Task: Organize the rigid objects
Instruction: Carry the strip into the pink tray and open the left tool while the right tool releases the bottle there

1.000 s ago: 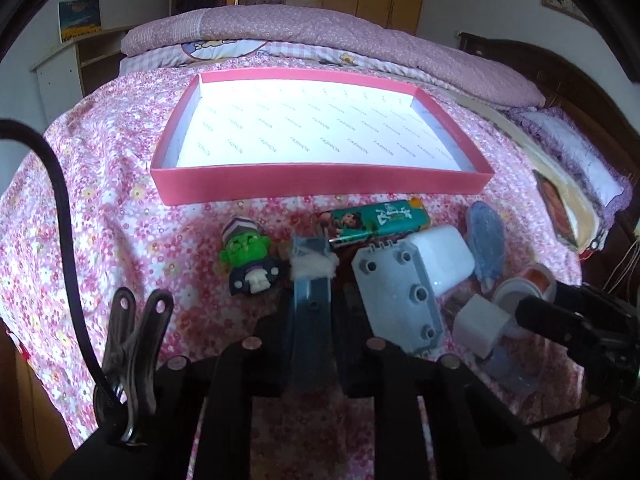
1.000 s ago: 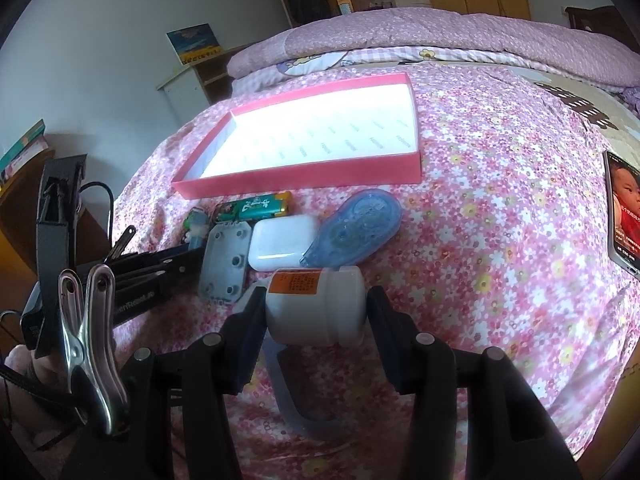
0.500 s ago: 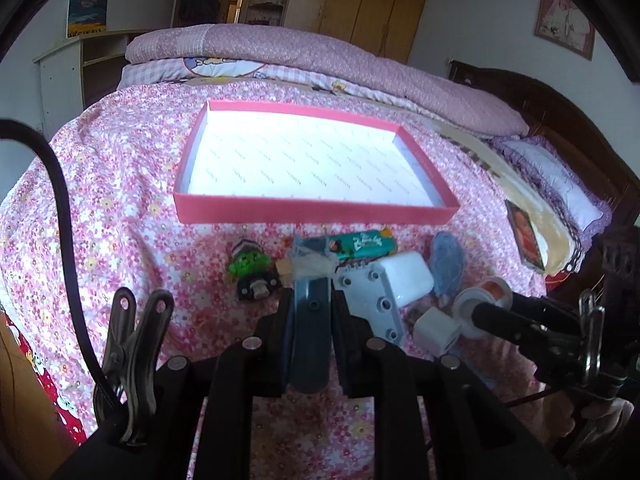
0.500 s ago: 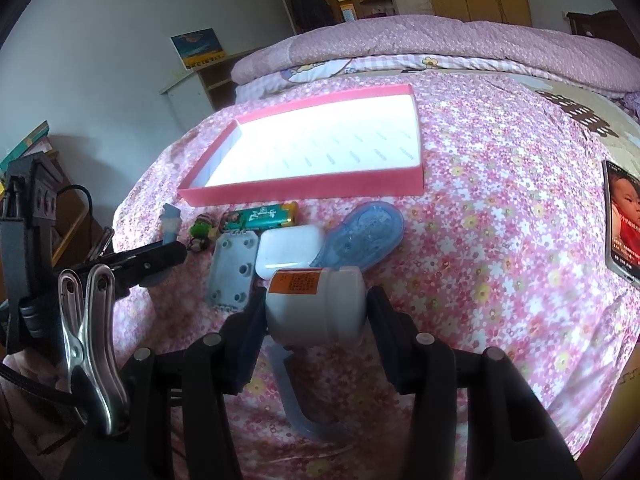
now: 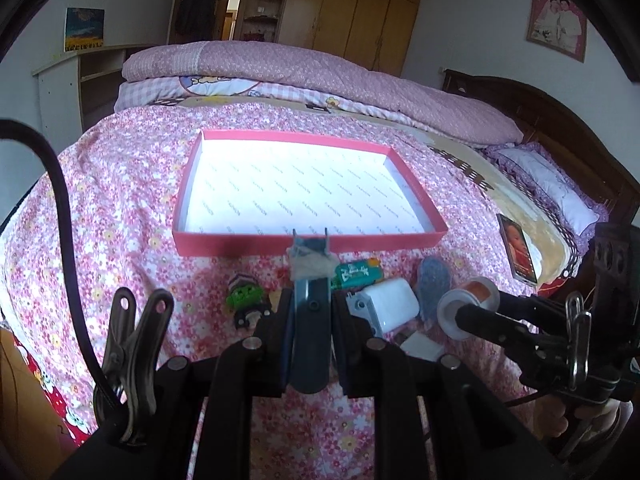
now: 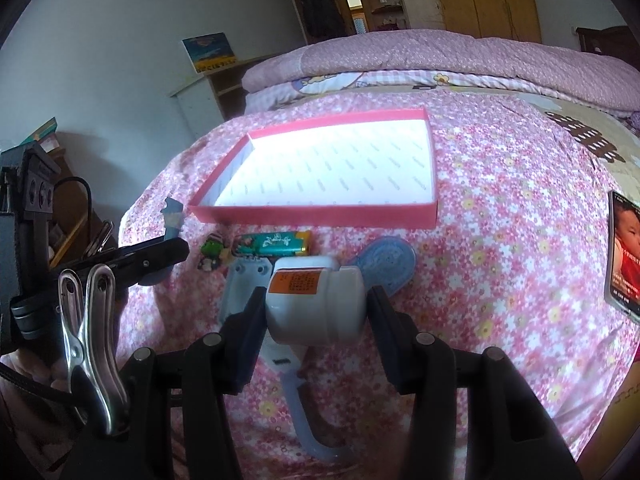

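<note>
My left gripper (image 5: 310,312), pinching the blue razor (image 5: 310,276), had risen clear of the bedspread (image 5: 120,200); my right gripper (image 6: 316,312) clasped the white bottle (image 6: 316,306), both bound for the pink tray (image 5: 304,242).

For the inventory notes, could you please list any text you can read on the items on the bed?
White bottle, orange label: print too small to read.
Green pack: white characters, blurred, unreadable.
Pink box, white lining: repeated pale word, too faint to read.
Phone screen: small text, illegible.
Nothing can be quoted.
</note>
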A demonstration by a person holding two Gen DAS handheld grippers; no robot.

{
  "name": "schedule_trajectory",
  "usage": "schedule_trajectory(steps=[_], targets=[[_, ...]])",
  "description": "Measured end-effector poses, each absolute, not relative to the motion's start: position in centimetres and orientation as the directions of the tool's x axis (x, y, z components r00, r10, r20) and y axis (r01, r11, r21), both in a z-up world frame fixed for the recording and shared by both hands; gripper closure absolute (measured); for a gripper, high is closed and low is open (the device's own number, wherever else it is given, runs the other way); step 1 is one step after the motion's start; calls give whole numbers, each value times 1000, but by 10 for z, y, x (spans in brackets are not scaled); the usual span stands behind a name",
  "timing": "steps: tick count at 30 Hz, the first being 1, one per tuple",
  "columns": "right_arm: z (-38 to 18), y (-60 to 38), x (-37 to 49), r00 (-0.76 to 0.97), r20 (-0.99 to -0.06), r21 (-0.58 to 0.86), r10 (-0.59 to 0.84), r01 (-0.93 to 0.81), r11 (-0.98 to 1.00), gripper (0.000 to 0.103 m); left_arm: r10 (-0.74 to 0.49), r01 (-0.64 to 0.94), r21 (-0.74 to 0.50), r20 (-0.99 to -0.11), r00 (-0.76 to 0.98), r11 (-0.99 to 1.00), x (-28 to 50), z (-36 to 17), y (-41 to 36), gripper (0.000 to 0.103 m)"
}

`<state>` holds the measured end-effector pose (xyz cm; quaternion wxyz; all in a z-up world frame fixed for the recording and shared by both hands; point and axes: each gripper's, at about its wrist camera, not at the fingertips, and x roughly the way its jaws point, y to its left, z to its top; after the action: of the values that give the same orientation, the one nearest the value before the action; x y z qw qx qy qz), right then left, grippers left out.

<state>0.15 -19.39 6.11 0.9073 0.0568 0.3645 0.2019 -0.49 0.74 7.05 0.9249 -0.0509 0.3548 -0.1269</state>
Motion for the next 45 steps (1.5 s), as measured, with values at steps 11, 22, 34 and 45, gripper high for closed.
schedule_trajectory(steps=[11,22,34,45], targets=[[88,-186,31,682,-609,224,405,-342,913,52,-229,170,-153,-637,736,974,30,83,9,85],[90,-187,75,684,-616,250,392,-303,920,52,-173,125,-120,-655,735,985,76,82,12,85],[69,-192,108,671,-662,225,334,-246,943,52,-144,100,-104,-697,702,990,107,59,6,85],[52,-190,119,644,-698,222,313,-221,950,52,-131,96,-90,-724,677,991,120,46,5,85]])
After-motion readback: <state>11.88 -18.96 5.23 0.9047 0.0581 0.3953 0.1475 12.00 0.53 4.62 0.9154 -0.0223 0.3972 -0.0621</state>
